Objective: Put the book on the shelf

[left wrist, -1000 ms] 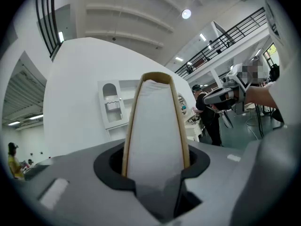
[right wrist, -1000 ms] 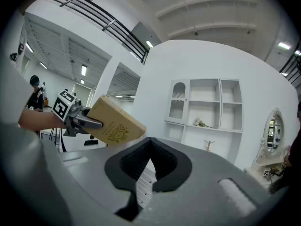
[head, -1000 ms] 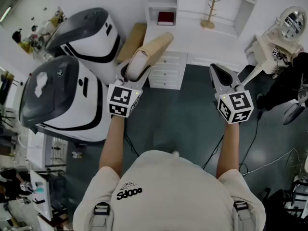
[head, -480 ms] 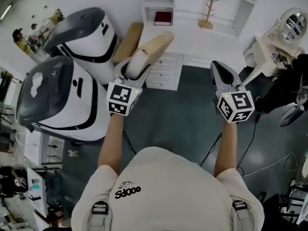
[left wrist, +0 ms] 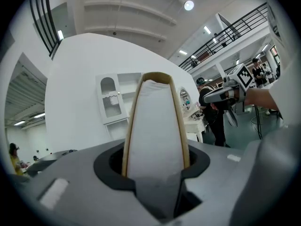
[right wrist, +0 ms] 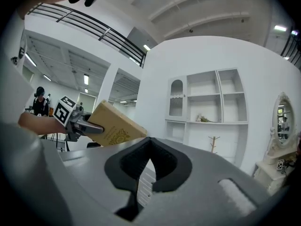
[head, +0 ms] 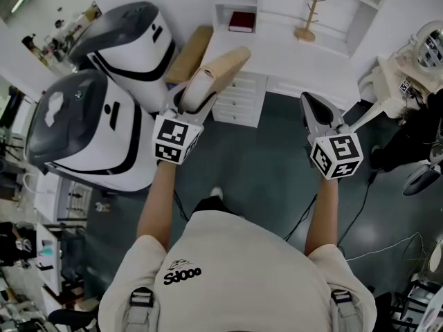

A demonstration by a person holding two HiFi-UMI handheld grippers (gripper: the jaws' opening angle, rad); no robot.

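Here we are looking down from the head view, and the left gripper (head: 209, 80) has the book (head: 225, 63) clamped between its jaws. It's a tan cover, and the book juts out of the grip toward one o'clock. From the left gripper view we stare straight at the book's (left wrist: 156, 121) pale page edge, with the tan boards on either side and the jaws pressed against them.

Over at three o'clock from it rides the right gripper (head: 309, 104). Its jaws (right wrist: 150, 142) are brought together with nothing between them. From that gripper's view we catch the book (right wrist: 114, 128) at nine o'clock, held up in the air and well apart from the shelf (right wrist: 207, 108).

The shelf (head: 277, 2) sits at twelve o'clock in the head view, a white unit with open compartments. A dark red book (head: 241, 21) lies in one of them, and a wooden stand (head: 308, 21) is on the white top just beside it. Below that are the white drawers (head: 239, 99). At ten o'clock we have two big white-and-black pods (head: 90, 133), and a mirror (head: 430, 47) at two o'clock.
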